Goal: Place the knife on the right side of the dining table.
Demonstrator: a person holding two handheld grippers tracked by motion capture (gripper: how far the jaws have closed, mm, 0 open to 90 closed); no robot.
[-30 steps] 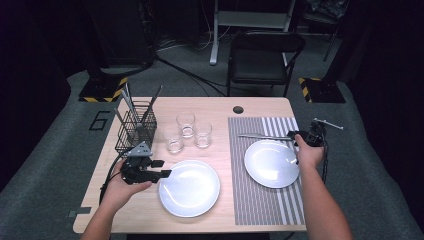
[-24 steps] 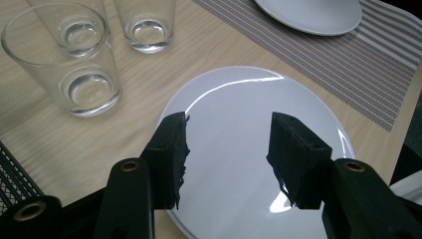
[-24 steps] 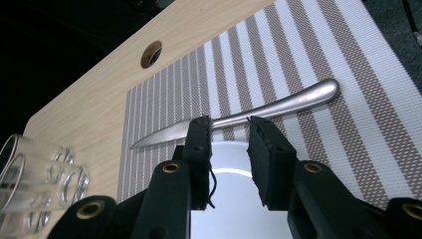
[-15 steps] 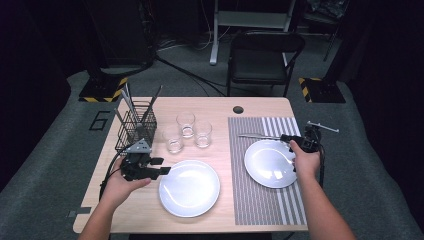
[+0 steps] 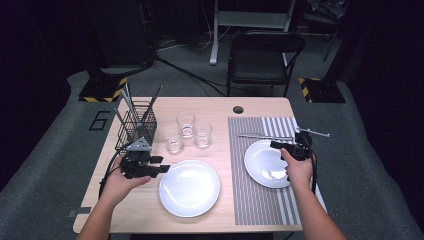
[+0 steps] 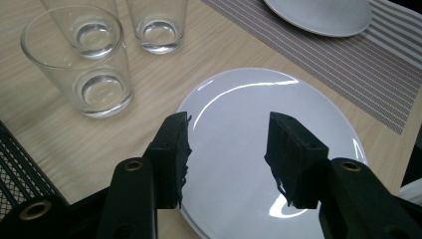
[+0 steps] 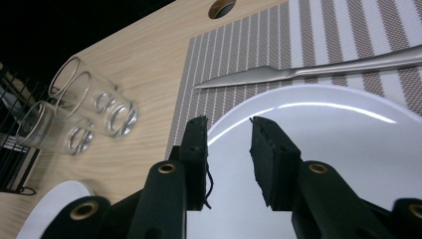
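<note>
Two white plates lie on the table. The near plate (image 5: 189, 187) rests on bare wood, and my left gripper (image 5: 161, 169) stands open at its left rim. In the left gripper view the gripper (image 6: 226, 149) has its jaws spread above that plate (image 6: 259, 109) with nothing between them. The other plate (image 5: 267, 165) sits on the striped placemat (image 5: 260, 205). My right gripper (image 5: 277, 145) hovers at its far right rim. In the right gripper view the gripper (image 7: 228, 149) is open over the plate (image 7: 338, 149), holding nothing.
A knife (image 5: 260, 136) lies on the placemat just beyond the right plate. Another metal utensil (image 5: 314, 132) lies at the table's right edge. Three glasses (image 5: 185, 124) stand mid-table. A wire basket (image 5: 135, 130) with utensils stands at the left, behind my left gripper.
My right gripper has come left and nearer, from the table's right edge to over the right plate's rim. The left gripper has hardly moved.
</note>
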